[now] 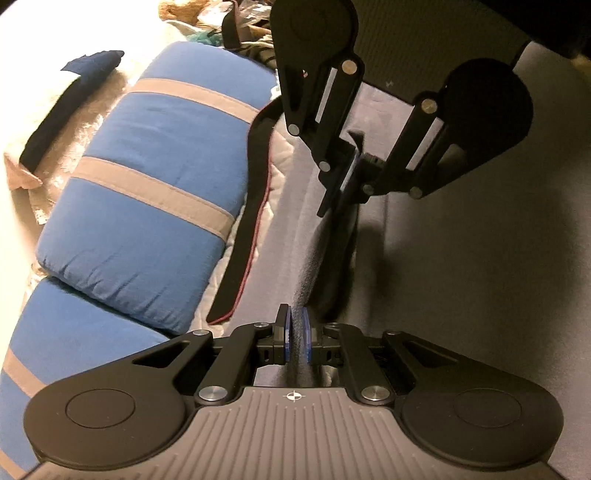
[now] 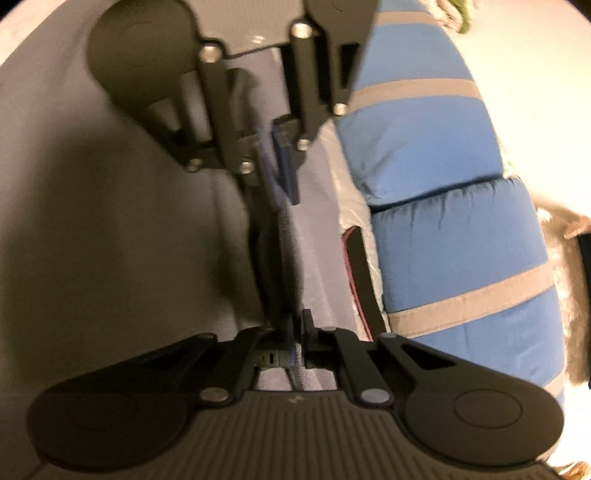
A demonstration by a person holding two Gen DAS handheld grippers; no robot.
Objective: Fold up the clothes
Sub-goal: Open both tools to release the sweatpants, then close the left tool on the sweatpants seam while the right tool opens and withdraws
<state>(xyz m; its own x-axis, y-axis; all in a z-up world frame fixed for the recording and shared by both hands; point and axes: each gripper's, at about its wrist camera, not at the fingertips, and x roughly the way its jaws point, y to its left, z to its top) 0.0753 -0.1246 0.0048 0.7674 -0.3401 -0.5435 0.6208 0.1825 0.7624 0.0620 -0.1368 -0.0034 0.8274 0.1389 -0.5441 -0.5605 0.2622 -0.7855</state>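
Observation:
A grey garment lies spread over the bed, with one edge pulled up into a ridge running between the two grippers. My left gripper is at the near end of that ridge, blue pads shut on the grey fabric. My right gripper faces it from the far end, also shut on the edge. In the right wrist view, which is blurred, my right gripper pinches the same ridge of the garment, and the left gripper is opposite it.
Two blue pillows with grey stripes lie along the garment's side. A black strap with red edging lies between pillows and garment. A dark blue cloth rests on a cream blanket. Clutter sits at the back.

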